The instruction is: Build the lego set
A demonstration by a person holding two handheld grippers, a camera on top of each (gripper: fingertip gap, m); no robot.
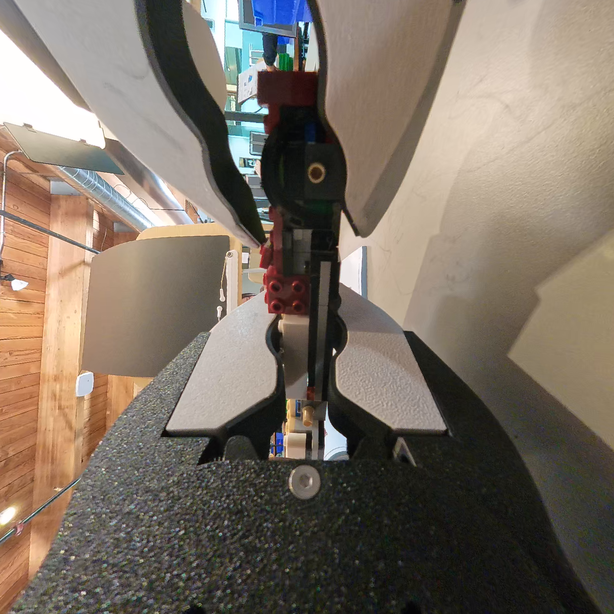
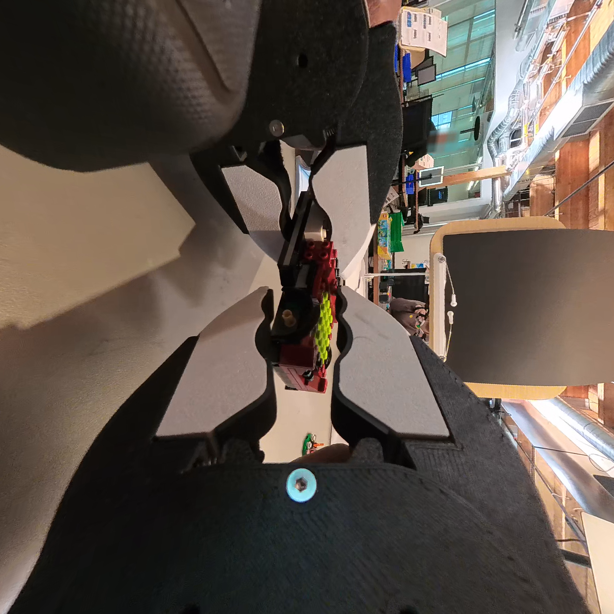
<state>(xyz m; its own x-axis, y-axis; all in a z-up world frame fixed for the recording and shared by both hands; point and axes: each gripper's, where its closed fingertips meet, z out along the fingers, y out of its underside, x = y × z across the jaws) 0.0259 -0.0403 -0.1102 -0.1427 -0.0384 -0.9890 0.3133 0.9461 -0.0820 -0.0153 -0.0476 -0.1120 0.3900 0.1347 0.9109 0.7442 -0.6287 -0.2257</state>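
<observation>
Wood-walled workshop. Both the left gripper (image 1: pixel 307 335) and right gripper (image 2: pixel 300 319) clamp one brick model (image 1: pixel 300 199); its lime plate (image 2: pixel 325 327) shows only from the right wrist.

Your two wrist views are bright, lit from windows and ceiling lamps. Glare burns out the upper left corner of the left view and the lower right of the right view. Hard shadows fall across the pale table (image 1: pixel 498 166). Straight lines bow heavily at the edges; the nearest surfaces look soft, the background slightly blurred.
</observation>
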